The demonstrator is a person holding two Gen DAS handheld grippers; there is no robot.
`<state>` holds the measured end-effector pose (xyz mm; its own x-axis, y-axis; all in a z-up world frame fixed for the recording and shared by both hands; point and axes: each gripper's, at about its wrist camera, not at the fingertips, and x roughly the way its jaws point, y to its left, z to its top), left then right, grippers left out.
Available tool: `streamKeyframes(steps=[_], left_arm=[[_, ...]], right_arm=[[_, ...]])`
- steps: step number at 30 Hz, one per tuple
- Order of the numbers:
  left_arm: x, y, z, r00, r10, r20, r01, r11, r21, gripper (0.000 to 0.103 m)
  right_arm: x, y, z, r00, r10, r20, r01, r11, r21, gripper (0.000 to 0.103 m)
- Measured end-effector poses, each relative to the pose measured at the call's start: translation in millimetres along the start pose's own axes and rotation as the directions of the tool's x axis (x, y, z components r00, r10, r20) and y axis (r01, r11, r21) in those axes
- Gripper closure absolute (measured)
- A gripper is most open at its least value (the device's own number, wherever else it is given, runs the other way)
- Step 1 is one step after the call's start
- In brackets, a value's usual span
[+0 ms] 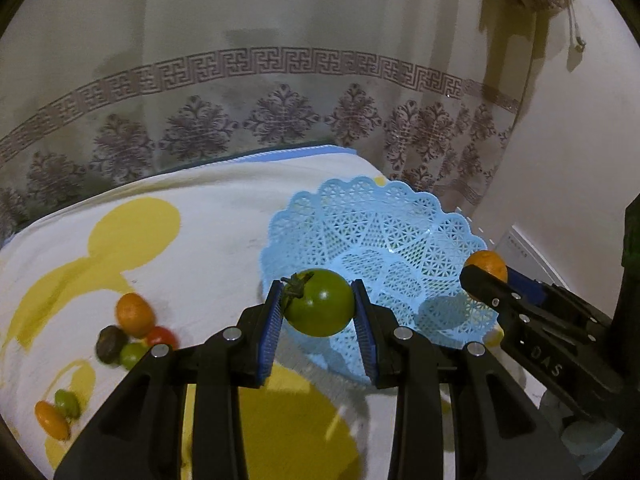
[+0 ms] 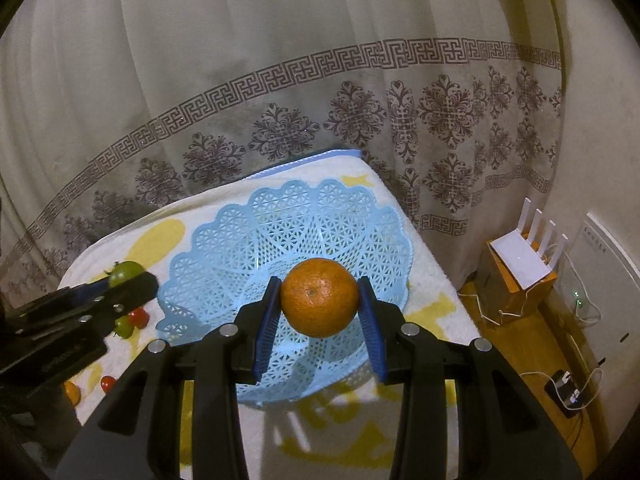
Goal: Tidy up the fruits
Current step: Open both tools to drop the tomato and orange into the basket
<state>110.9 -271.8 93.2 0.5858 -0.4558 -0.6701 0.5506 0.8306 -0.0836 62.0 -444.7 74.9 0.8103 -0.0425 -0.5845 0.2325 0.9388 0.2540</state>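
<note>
My left gripper [image 1: 319, 304] is shut on a green tomato [image 1: 320, 303] with a stem, held above the near left rim of the light blue lattice basket [image 1: 384, 224]. My right gripper [image 2: 319, 303] is shut on an orange [image 2: 319, 298], held over the basket [image 2: 248, 240]. The basket holds no fruit. The right gripper and its orange [image 1: 487, 265] show at the right in the left wrist view. The left gripper with the tomato [image 2: 125, 273] shows at the left in the right wrist view. Several loose fruits [image 1: 134, 330] lie on the cloth to the left.
A white cloth with yellow shapes [image 1: 192, 248] covers the table. A patterned curtain [image 2: 280, 92] hangs behind it. On the floor at the right stand a brown paper bag [image 2: 516, 284], a white router [image 2: 532, 256] and cables [image 2: 568, 392].
</note>
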Motion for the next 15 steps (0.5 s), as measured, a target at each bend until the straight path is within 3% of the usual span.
streamKeyframes(steps=[7, 9, 10, 15], left_arm=[[21.6, -5.7, 7.4, 1.0, -0.022, -0.019, 0.022, 1.0, 0.011, 0.068], [23.1, -6.4, 9.3, 0.999, -0.027, -0.016, 0.028, 1.0, 0.015, 0.044], [21.4, -5.5, 9.8, 1.0, -0.013, 0.0, 0.013, 1.0, 0.012, 0.027], [17.9, 6.1, 11.4, 1.0, 0.014, 0.015, -0.014, 1.0, -0.014, 0.026]], right_arm=[[7.3, -1.2, -0.1, 1.0, -0.003, -0.003, 0.003, 1.0, 0.011, 0.063], [8.5, -2.5, -0.3, 1.0, -0.011, -0.005, 0.011, 1.0, 0.021, 0.058], [7.8, -3.8, 0.2, 1.0, -0.009, -0.001, 0.009, 1.0, 0.028, 0.045], [-5.1, -7.9, 2.9, 0.998, -0.015, 0.056, 0.011, 0.998, 0.061, 0.042]])
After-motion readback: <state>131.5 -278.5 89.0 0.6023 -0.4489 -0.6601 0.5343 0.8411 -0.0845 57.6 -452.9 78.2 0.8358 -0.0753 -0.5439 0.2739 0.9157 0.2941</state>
